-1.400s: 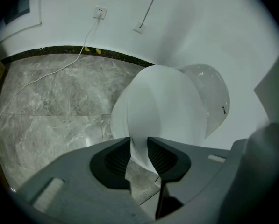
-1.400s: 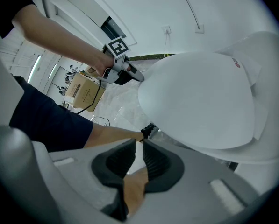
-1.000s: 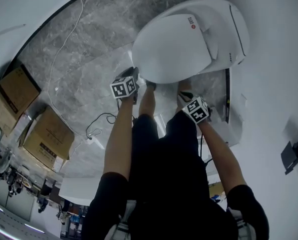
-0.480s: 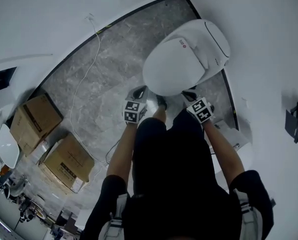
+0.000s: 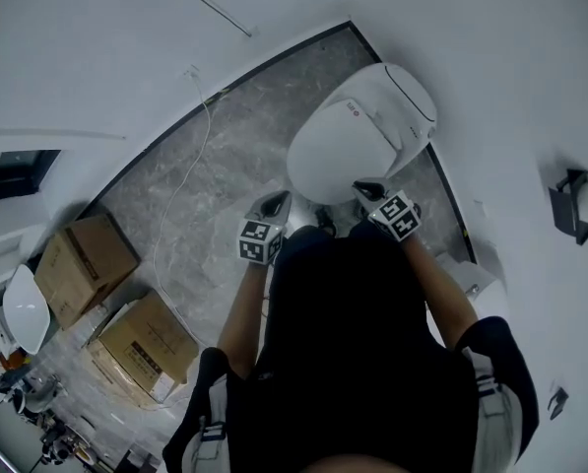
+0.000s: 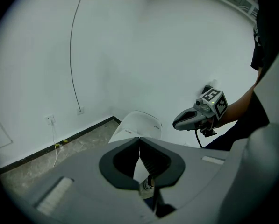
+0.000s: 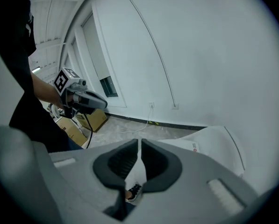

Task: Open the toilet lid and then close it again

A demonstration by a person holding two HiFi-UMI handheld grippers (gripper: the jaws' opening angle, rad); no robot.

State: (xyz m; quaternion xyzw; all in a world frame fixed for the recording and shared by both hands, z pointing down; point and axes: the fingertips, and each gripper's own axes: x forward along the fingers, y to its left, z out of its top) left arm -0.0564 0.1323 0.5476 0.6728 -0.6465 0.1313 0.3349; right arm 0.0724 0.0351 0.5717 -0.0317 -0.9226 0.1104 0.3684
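A small room with plain white walls and a grey marbled stone floor, seen from above the person's head. The floor looks hard and smooth.

A white toilet stands at the far right, its back against the wall. Its lid lies flat and closed over the bowl, so the task looks either finished or not yet begun.

A person in dark clothes stands just near of the toilet, facing it.

Two cardboard boxes sit on the floor at the near left, well apart from the toilet.

The left gripper and the right gripper hang above the toilet's near edge, side by side and angled downward, touching nothing. Each gripper's own view shows its jaws pressed together with nothing between them; only lid and floor show beyond. Held clear like this, they seem to be resting away from the lid rather than working it.

A thin cable trails from a wall socket across the floor on the left.
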